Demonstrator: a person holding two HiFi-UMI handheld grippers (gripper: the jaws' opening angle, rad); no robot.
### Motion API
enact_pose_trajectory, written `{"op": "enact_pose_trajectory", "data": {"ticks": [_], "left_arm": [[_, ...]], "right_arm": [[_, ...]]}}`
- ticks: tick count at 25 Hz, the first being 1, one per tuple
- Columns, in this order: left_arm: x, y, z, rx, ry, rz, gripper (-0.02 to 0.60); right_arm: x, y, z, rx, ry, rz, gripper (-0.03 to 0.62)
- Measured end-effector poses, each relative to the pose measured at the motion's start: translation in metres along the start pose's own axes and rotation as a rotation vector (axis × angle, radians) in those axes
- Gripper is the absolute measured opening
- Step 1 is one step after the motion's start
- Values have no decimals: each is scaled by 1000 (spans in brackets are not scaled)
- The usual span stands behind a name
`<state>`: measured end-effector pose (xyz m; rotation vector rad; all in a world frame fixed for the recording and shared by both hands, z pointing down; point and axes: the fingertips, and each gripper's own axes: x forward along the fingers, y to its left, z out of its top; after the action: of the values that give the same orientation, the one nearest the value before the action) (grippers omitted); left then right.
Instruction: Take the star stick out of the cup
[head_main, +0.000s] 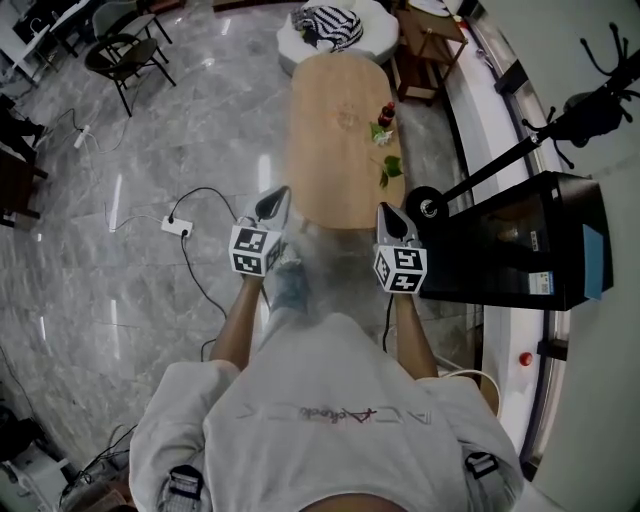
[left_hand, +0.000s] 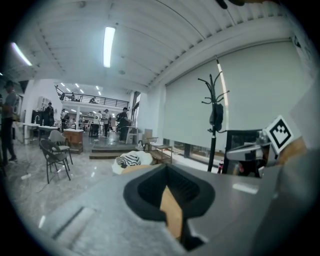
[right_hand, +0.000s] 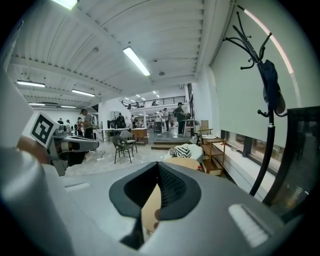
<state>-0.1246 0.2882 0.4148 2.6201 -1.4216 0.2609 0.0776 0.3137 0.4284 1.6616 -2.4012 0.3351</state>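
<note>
A long oval wooden table (head_main: 330, 130) stands ahead of me. On its right side are a dark bottle with a red cap (head_main: 387, 113) and two green, leafy or star-like shapes (head_main: 378, 131) (head_main: 392, 168); they are too small to tell a cup or stick. My left gripper (head_main: 275, 200) and right gripper (head_main: 390, 215) hover side by side over the table's near end, both shut and holding nothing. In the left gripper view the jaws (left_hand: 167, 172) are together, and the right gripper (left_hand: 250, 150) shows beside them. The right gripper view shows its jaws (right_hand: 159, 167) together too.
A black cabinet (head_main: 530, 240) stands close on the right, with a coat stand (head_main: 590, 100) behind it. Beyond the table are a white beanbag with a striped cloth (head_main: 335, 30) and a wooden shelf (head_main: 430, 50). A power strip and cable (head_main: 177, 226) lie on the floor at left.
</note>
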Motion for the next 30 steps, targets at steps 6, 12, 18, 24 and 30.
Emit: {"op": "enact_pose_trajectory", "data": {"ticks": [6,12,18,24,30], "left_arm": [[44,58,17,-10,6,-23,3],[85,110,35,-7,14,-48,3],[126,158,52,-1,16,-81,3],[170,193,63,20,26,-142,3],[207,220,75,35,31,-178,3]], "right_arm": [[70,7,29,-1,9,0,3],[134,11,56,-4,22,-11,3],[192,10,85,-13,23,-39,3],[243,-9,114,-20,2,-103,3],[273,-32,130,-25,-12,-161,3]]}}
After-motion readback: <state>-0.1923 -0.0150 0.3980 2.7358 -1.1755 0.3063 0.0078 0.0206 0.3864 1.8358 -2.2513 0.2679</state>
